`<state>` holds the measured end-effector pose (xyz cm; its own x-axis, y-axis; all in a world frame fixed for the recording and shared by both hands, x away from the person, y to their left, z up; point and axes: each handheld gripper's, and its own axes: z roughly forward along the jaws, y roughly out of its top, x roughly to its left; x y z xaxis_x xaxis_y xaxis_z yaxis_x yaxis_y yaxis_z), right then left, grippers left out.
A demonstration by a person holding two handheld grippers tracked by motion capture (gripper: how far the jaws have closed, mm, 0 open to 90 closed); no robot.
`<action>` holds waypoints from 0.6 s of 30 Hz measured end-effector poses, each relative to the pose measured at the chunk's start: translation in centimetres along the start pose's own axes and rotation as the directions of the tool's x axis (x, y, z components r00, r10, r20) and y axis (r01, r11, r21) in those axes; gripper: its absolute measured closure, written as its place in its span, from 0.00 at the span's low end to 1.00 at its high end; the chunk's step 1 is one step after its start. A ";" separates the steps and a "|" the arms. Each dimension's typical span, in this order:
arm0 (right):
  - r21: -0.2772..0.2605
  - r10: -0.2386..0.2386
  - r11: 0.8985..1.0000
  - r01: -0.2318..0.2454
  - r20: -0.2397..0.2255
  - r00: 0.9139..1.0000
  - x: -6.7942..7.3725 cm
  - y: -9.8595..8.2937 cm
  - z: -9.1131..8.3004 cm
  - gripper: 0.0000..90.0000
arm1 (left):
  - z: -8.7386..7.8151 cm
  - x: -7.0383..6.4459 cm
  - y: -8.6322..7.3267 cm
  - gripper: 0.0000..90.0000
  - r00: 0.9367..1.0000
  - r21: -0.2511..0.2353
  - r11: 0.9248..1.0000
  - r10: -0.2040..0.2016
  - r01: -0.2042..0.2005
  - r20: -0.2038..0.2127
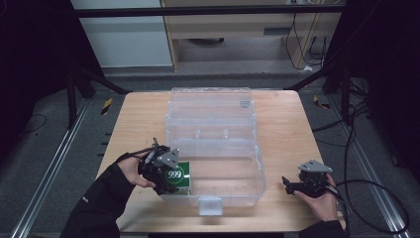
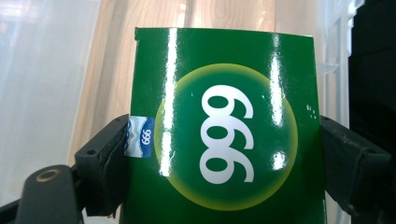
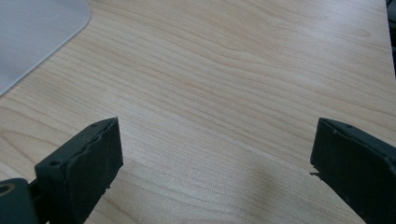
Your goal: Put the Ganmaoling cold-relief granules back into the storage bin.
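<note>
Left gripper (image 1: pixel 171 176) clamps green box (image 2: pixel 224 135) at bin (image 1: pixel 257 163) edge; right gripper (image 1: pixel 292 186) wide, low over table (image 3: pixel 233 70).

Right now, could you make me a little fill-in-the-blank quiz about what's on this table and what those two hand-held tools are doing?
1. The left tool grips a green box printed with the number ____.
2. The right tool has its jaws ____, with nothing between them.
3. The clear plastic case sits on the wooden table with its lid ____.
4. The right tool rests beside the case, over the bare ____.

Missing words: 999; open; open; table
</note>
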<state>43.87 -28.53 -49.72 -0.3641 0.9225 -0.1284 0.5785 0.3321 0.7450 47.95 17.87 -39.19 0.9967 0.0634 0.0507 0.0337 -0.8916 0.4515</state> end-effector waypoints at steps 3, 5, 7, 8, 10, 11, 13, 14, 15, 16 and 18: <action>0.002 -0.001 1.000 0.001 0.001 1.000 0.0 0.0 0.0 0.03 | 0.4 0.0 -0.2 0.16 1.000 0.002 1.000 -0.007 0.007 0.003; 0.001 -0.001 1.000 0.001 0.001 1.000 0.0 0.0 0.0 0.03 | 0.6 0.0 -0.2 0.16 1.000 0.005 1.000 -0.011 0.011 0.005; -0.001 0.000 1.000 0.000 0.000 1.000 0.0 0.0 0.0 0.03 | 0.8 0.0 -0.2 0.15 1.000 0.014 1.000 -0.012 0.012 0.005; -0.002 0.000 1.000 0.000 -0.001 1.000 0.0 0.0 0.0 0.03 | 0.9 0.0 -0.2 0.15 1.000 0.017 1.000 -0.011 0.011 0.004; -0.001 -0.001 1.000 0.001 -0.001 1.000 0.0 0.0 0.0 0.03 | 1.1 0.1 -0.3 0.15 1.000 0.023 1.000 -0.015 0.015 0.004; -0.001 -0.003 1.000 0.003 -0.001 1.000 0.0 -0.1 0.1 0.03 | 1.1 0.1 -0.3 0.15 1.000 0.025 1.000 -0.016 0.016 0.004; 0.000 -0.002 1.000 0.002 -0.003 1.000 0.0 -0.1 0.1 0.03 | 1.2 0.0 -0.3 0.15 1.000 0.024 1.000 -0.020 0.020 0.003; 0.000 -0.001 1.000 0.001 -0.003 1.000 0.0 -0.1 0.1 0.03 | 1.2 0.1 -0.3 0.15 1.000 0.026 0.999 -0.020 0.020 0.003; -0.001 -0.003 1.000 0.003 -0.001 1.000 0.0 -0.1 0.1 0.03 | 1.2 0.1 -0.4 0.14 1.000 0.027 0.999 -0.020 0.020 0.000; -0.001 -0.001 1.000 0.001 -0.002 1.000 0.0 -0.1 0.1 0.03 | 1.2 0.1 -0.4 0.14 1.000 0.029 0.999 -0.016 0.016 -0.002; 0.001 0.000 1.000 0.000 -0.002 1.000 0.0 -0.1 0.0 0.03 | 1.2 0.1 -0.4 0.14 1.000 0.025 0.999 -0.020 0.020 -0.010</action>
<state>43.86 -28.57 -49.77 -0.3654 0.9221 -0.1275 0.5796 0.3325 0.7440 48.12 17.74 -40.43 0.9951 0.0856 0.0504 0.0557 -0.9009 0.4303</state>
